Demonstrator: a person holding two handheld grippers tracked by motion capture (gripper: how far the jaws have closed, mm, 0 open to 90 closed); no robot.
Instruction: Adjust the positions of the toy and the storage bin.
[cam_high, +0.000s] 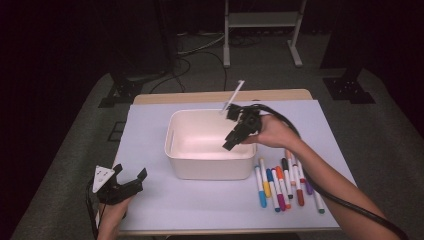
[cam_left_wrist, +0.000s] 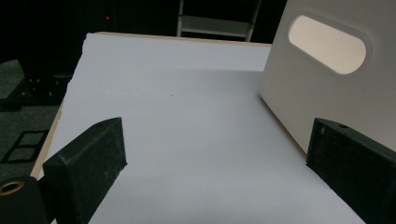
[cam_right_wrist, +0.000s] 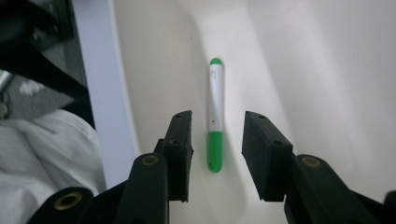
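A white plastic bin (cam_high: 200, 167) stands in the middle of the pale mat. My right gripper (cam_high: 231, 142) hangs over the bin's right side, pointing down into it. In the right gripper view a green-capped white marker (cam_right_wrist: 215, 112) lies on the bin's inner surface (cam_right_wrist: 303, 70), lined up with the gap of the right gripper (cam_right_wrist: 217, 135); the pads stand apart from it on both sides, so this gripper is open. My left gripper (cam_high: 131, 176) rests at the table's front left, open and holding nothing. The left gripper (cam_left_wrist: 217, 140) faces bare mat, with the bin's handle side (cam_left_wrist: 327, 93) to its right.
Several coloured markers (cam_high: 282, 182) lie in a row on the mat just right of the bin. A thin white stick (cam_high: 234, 95) rises behind the right gripper. The pale mat (cam_high: 150, 130) covers the table, and beyond its far edge are dark stands and cables on the floor.
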